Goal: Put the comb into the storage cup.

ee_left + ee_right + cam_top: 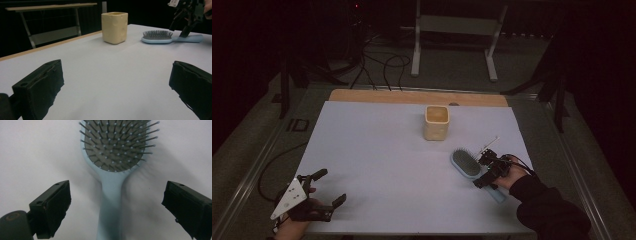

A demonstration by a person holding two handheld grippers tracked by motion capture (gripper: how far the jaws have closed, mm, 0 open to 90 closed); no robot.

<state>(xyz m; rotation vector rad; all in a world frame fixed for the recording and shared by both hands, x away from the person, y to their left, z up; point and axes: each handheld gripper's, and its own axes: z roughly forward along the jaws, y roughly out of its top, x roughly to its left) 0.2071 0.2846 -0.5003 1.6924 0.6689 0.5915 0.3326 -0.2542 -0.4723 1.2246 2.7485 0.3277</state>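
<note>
Hairbrush (110, 195) handle end cut off, btm edge

Pale blue hairbrush (110, 185), bristles up, lying flat

Dim lab: floor cables (384, 67), rig stand (454, 37)

The left gripper (117, 87) has its two black jaws standing wide apart over the bare white table sheet (110, 72), nothing between them; beyond, a cream square cup (114, 27) stands upright near the sheet's far edge; to its right a light blue hairbrush (170, 38) lies bristles up, its handle pointing right; the right gripper (183, 27) hangs over that handle, its tips close to it; a grey stand (50, 22) sits in the dark background.
</note>
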